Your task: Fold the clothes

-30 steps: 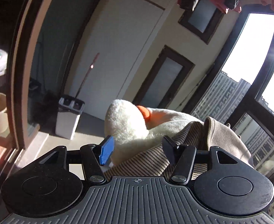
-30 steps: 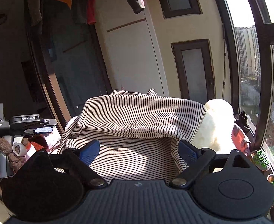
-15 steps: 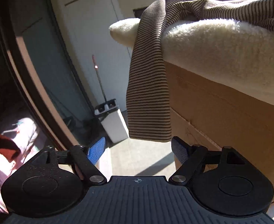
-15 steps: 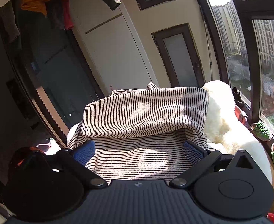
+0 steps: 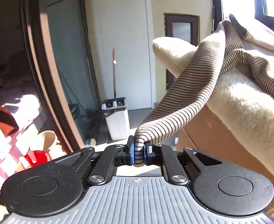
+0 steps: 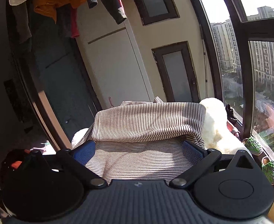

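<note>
The striped garment [image 6: 148, 123] is lying bunched on the fleece-covered surface [image 5: 248, 100], so pulling may be dragging the whole pile off. Your left hand-held gripper [image 5: 139, 153] is clamping only its hanging end; that may be slipping. Your right hand-held gripper [image 6: 137, 149] is standing apart, restraining nothing.

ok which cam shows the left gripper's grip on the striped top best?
Left wrist view: the left gripper is shut on the hanging end of the striped top, the cloth bunched between its pads. The right wrist view shows only the top's folded body on the fleece, with no sign of that grip.
</note>
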`<control>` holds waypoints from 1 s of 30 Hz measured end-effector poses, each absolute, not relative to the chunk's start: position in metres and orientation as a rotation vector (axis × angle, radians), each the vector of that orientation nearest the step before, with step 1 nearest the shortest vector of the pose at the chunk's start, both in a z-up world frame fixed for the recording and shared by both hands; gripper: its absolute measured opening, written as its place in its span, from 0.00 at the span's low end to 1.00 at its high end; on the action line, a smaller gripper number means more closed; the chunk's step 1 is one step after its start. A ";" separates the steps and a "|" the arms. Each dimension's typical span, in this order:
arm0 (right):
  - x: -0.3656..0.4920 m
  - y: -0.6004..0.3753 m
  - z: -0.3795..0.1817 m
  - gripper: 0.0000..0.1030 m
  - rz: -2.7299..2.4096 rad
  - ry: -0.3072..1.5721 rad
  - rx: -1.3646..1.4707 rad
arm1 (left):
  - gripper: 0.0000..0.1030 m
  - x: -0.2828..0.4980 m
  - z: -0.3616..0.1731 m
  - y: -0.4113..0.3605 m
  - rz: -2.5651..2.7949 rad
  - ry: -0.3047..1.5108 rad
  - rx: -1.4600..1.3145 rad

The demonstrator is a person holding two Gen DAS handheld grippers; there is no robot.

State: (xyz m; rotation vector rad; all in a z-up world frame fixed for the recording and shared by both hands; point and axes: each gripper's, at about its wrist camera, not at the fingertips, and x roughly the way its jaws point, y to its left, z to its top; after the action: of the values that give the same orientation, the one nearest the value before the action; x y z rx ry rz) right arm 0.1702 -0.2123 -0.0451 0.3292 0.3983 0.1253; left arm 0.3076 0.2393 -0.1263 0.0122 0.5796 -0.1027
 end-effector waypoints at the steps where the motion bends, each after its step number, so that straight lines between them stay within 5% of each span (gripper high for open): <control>1: 0.169 -0.218 -0.046 0.97 0.134 0.387 0.344 | 0.10 0.308 -0.105 0.252 -0.109 0.583 -0.079; 10: 0.173 -0.263 -0.051 1.00 0.270 0.302 0.376 | 0.10 0.294 0.092 0.245 -0.350 0.539 -0.377; 15: 0.185 -0.272 -0.067 1.00 0.298 0.318 0.297 | 0.10 0.289 0.152 0.191 -0.441 0.543 -0.470; 30: 0.213 -0.301 -0.094 1.00 0.359 0.457 0.202 | 0.10 0.328 0.162 0.023 -0.417 0.622 -0.436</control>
State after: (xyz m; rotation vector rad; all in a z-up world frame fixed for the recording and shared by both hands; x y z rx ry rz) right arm 0.2125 -0.3012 -0.0938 0.2019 0.4568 0.3590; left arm 0.3282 0.0233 0.1623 -0.4360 0.6219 -0.4175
